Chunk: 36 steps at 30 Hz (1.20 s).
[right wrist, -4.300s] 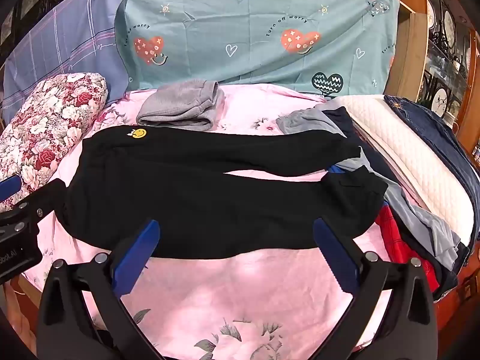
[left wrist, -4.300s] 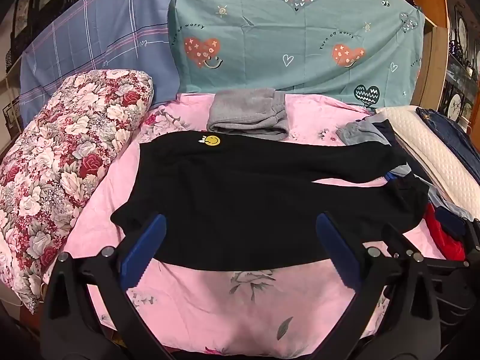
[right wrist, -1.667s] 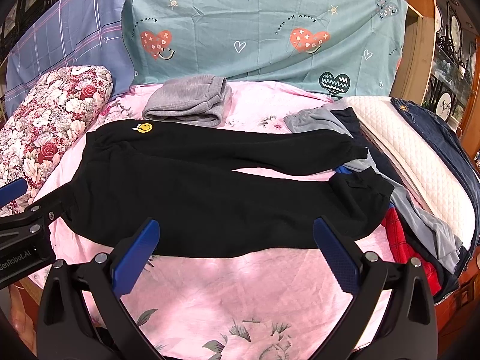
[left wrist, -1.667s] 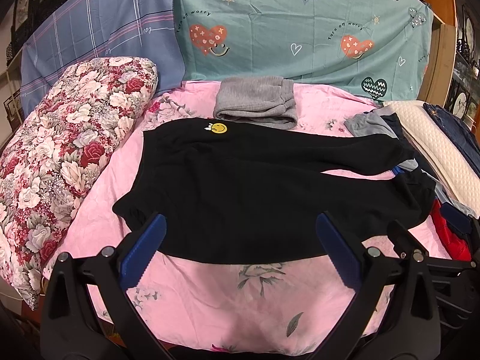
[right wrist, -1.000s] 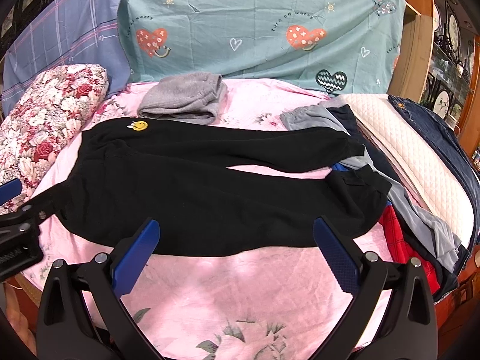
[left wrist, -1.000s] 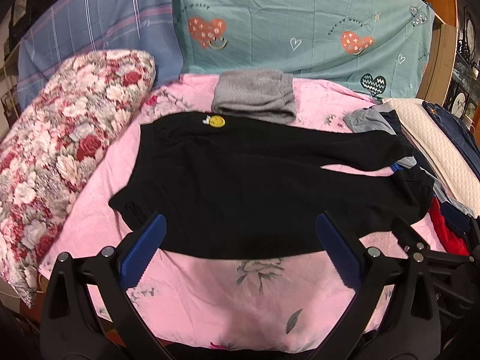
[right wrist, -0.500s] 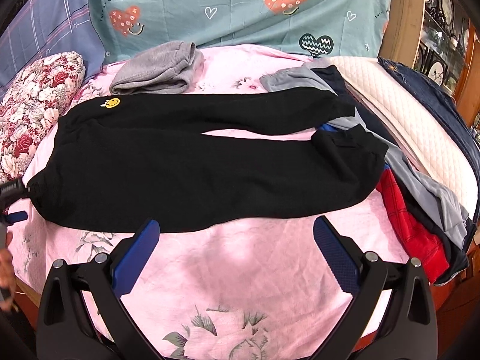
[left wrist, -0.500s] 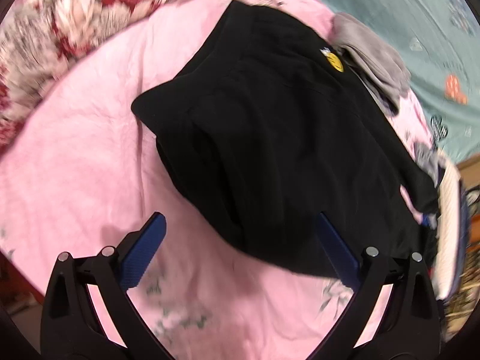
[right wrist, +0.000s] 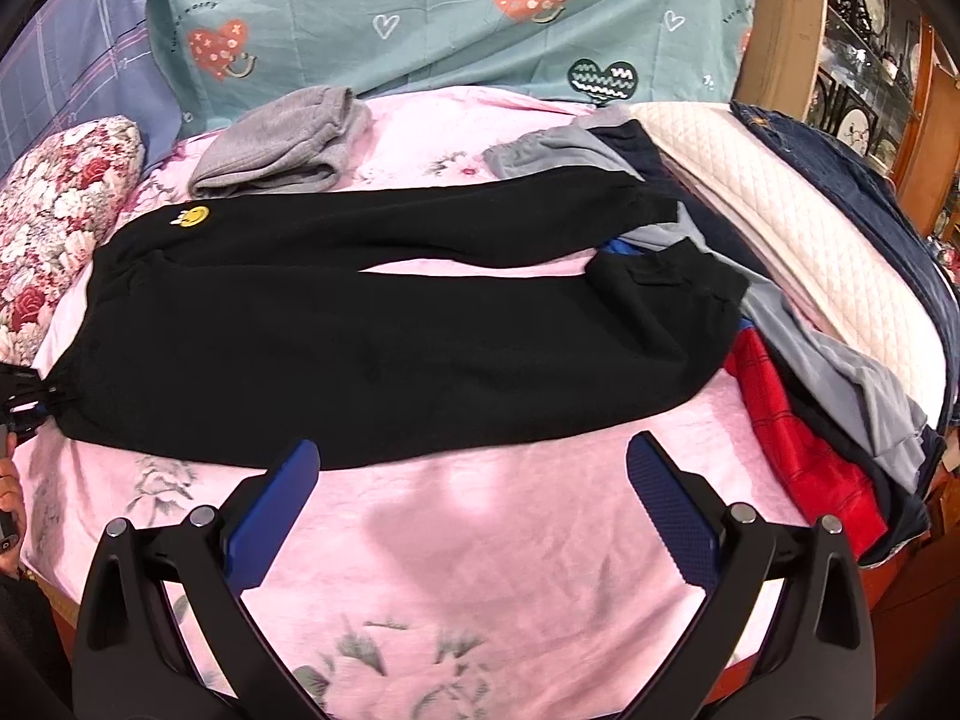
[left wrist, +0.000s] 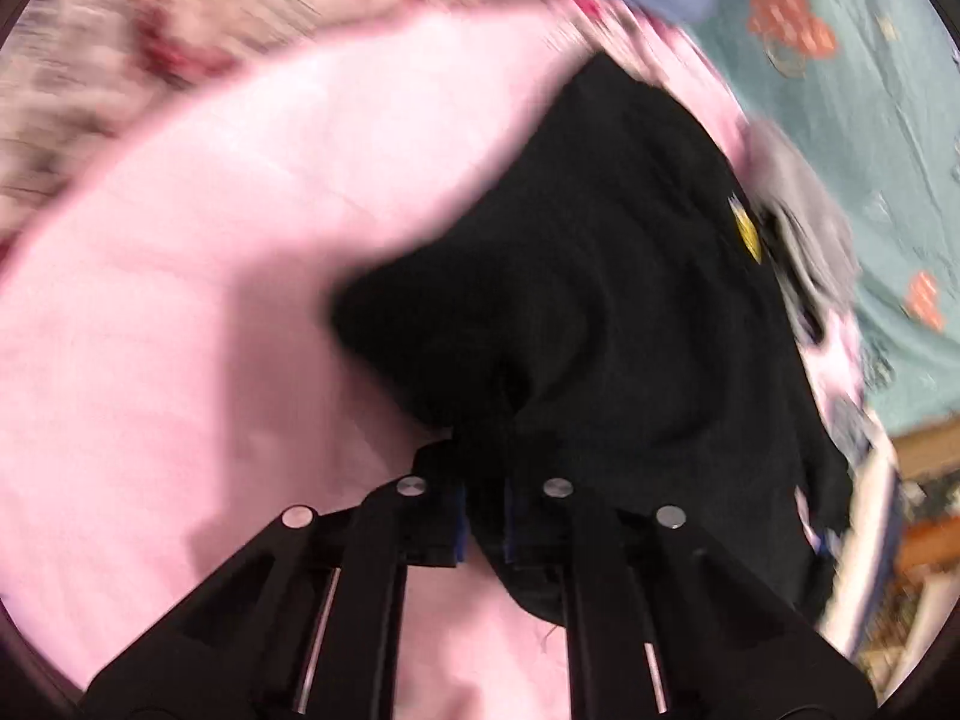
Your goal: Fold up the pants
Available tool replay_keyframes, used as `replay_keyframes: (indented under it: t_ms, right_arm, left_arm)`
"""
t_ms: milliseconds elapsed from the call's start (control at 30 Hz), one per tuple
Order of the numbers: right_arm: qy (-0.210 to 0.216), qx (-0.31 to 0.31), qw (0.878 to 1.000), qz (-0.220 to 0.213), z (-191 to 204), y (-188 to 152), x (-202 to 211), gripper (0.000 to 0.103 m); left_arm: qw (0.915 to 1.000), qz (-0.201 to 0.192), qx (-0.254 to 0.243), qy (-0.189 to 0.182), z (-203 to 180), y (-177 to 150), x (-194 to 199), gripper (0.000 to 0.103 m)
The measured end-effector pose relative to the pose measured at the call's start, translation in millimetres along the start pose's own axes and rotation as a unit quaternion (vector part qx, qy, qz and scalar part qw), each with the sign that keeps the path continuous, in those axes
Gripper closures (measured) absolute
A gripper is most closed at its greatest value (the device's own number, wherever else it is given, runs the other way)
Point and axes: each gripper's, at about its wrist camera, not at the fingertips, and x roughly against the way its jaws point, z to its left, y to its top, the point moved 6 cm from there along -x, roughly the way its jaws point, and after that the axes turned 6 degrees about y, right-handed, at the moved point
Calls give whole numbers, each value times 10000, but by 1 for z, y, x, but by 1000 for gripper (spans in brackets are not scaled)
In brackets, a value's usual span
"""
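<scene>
Black pants [right wrist: 372, 312] lie lengthwise left-right; left gripper [left wrist: 483, 516] clamps the waist corner, right gripper [right wrist: 474, 516] gapes empty nearer the cuffs.

The left gripper [left wrist: 483, 513] has swung in — now clamped on the pants' [left wrist: 600, 312] waistband corner.

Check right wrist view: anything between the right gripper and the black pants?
Nothing but bare pink sheet, seen in the right wrist view. The right gripper, fingers apart, sits short of the pants hem.
</scene>
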Motion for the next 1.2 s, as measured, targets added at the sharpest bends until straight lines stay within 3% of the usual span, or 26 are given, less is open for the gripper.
replay_keyframes:
  t_ms: [67, 133, 200, 267, 333, 433, 533, 633, 700, 833, 867, 933, 967, 1033, 1100, 1200]
  right_arm:
    - [-195, -31, 9998, -11, -14, 5, 2, 1]
    - [-396, -122, 9991, -46, -31, 10, 7, 1]
    - [-595, -245, 9979, -62, -49, 16, 9, 1]
    - [-705, -476, 9963, 76, -71, 22, 5, 1]
    - [-341, -934, 9945, 334, -91, 25, -6, 1]
    - [154, -1652, 9824, 858, -124, 24, -34, 1]
    - [344, -1965, 9709, 1322, -144, 22, -65, 1]
    - [226, -2058, 9648, 1619, -158, 19, -91, 1]
    - [131, -2077, 9627, 1727, -163, 18, -104, 1]
    - [384, -2298, 9558, 1795, -171, 13, -135, 3]
    - [466, -2354, 9548, 1756, -173, 12, -139, 7]
    - [132, -2337, 9636, 1291, -182, 13, -141, 55]
    - [-70, -2275, 9670, 1148, -187, 12, -140, 60]
    - [84, -2587, 9619, 884, -198, 7, -137, 82]
    - [493, -2997, 9499, 737, -212, 0, -132, 94]
    - [683, -3138, 9449, 639, -217, -1, -115, 94]
  left_arm:
    - [9987, -299, 359, 201, 30, 10, 17, 95]
    - [9978, -243, 609, 44, 53, 15, 26, 95]
    - [9986, 35, 513, -118, 59, 11, 25, 95]
    - [9997, 48, 235, 0, 58, 4, 29, 95]
    - [9999, -9, 119, 47, 56, 4, 30, 94]
    - [9999, 40, 46, 158, 53, 6, 24, 94]
    - [9998, -6, -56, 207, 51, 6, 24, 94]
    - [9999, 27, -35, 126, 54, 4, 25, 94]
    - [10000, 75, 8, 57, 55, 5, 24, 94]
    - [9999, 76, -18, 123, 53, 6, 23, 93]
    - [9998, 61, -29, 160, 53, 5, 24, 93]
    - [9998, 48, -37, 213, 53, 5, 24, 93]
    - [9997, 46, -35, 230, 52, 5, 24, 93]
    - [9997, 58, 57, 217, 54, 6, 25, 93]
    - [9997, 28, 95, 245, 54, 6, 28, 93]
    - [9995, -130, 58, 291, 53, 3, 42, 93]
